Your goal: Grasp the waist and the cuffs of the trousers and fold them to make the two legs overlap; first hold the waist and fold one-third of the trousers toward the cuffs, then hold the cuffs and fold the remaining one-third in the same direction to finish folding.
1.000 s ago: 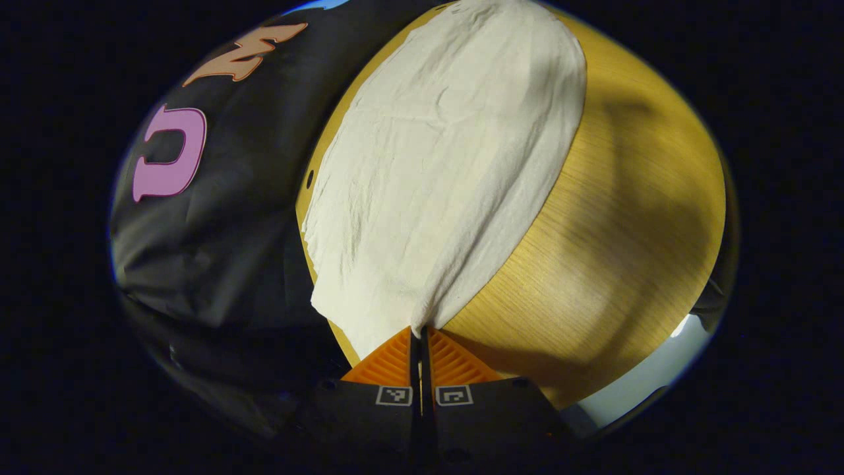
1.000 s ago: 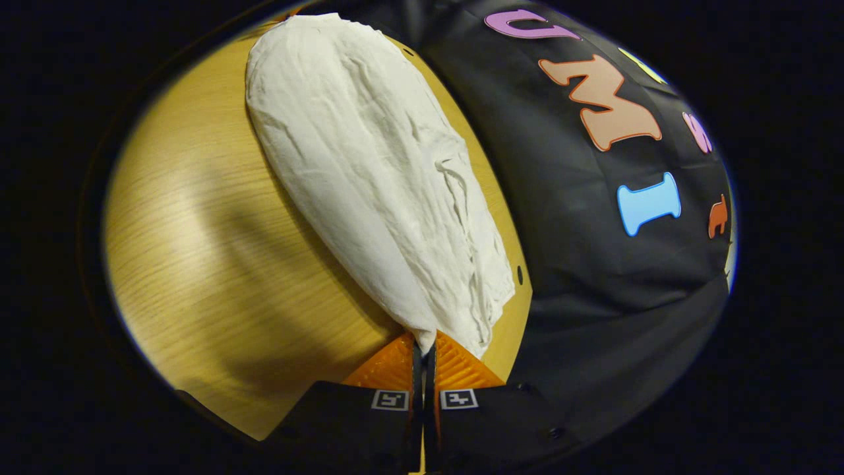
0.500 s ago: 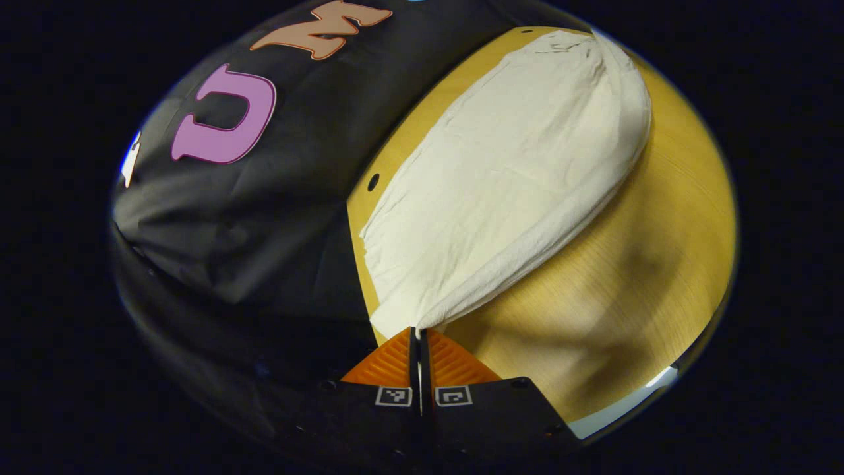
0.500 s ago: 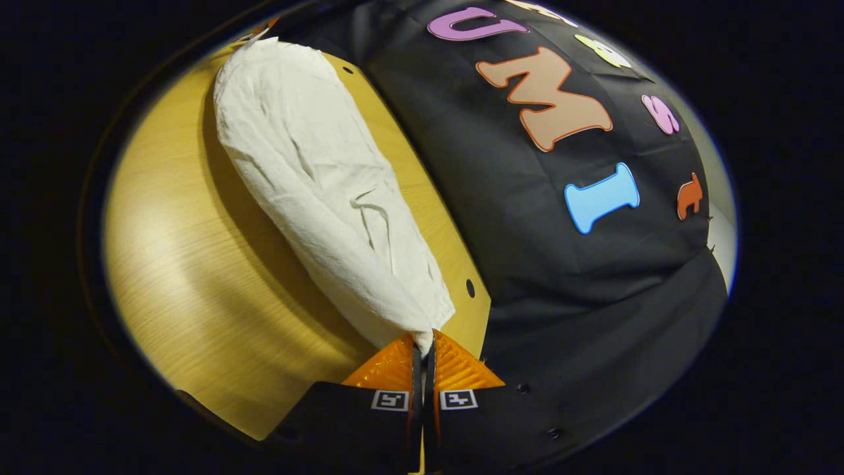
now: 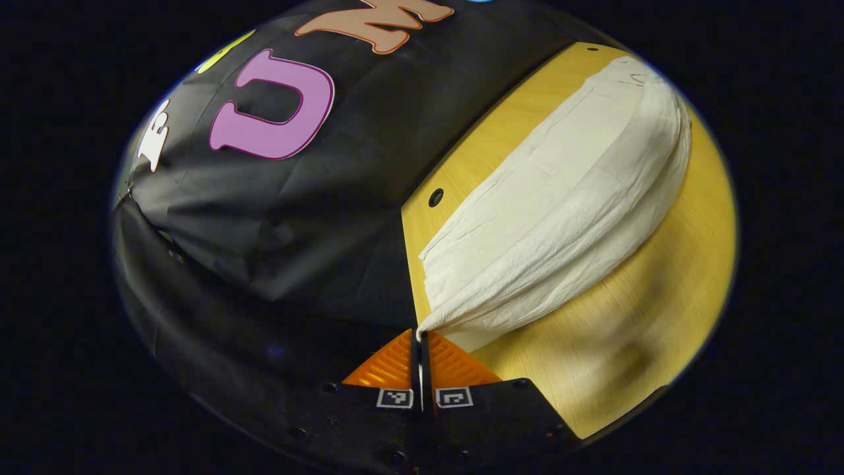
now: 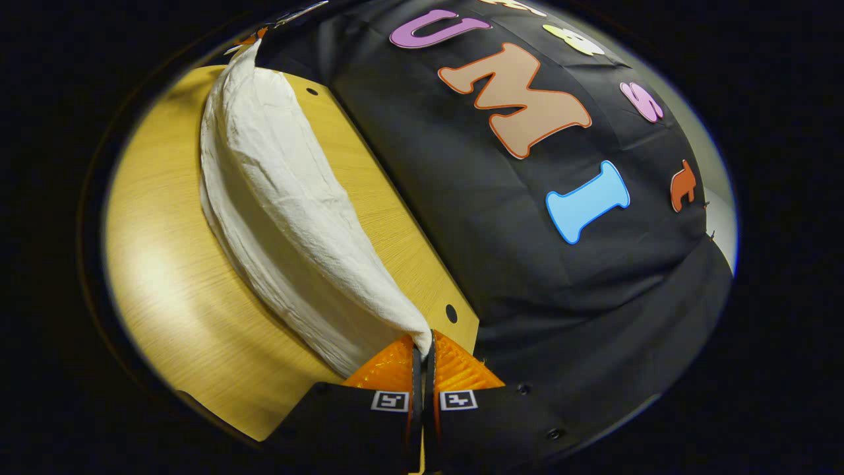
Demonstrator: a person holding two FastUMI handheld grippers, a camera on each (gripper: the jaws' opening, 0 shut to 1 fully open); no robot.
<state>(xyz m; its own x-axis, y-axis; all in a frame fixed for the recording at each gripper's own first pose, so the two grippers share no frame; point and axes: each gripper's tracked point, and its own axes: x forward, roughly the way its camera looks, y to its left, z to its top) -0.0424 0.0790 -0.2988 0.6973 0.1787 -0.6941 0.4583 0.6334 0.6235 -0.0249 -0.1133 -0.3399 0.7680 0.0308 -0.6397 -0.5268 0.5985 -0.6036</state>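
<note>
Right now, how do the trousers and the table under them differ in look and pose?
The trousers are off-white, wrinkled cloth; the table is smooth yellow wood with fine grain. The trousers are pulled up at both ends into a taut ridge, by the left gripper and the right gripper; the table lies flat. The table has small round holes near its edge; the trousers have none visible.

Yellow wood-grain table (image 5: 686, 277) — one garment on its top.

Smooth, light-toned table top with fine straight grain (image 6: 171, 284); a small round dark hole sits near its edge beside the black cloth wall. On it lie the off-white, wrinkled cloth trousers (image 5: 580, 198) — a long, doubled-over length running down the board (image 6: 277, 198), the lower layer resting on the wood, the near ends raised off it. Soft shadows fall on the bare wood beside the cloth.
</note>
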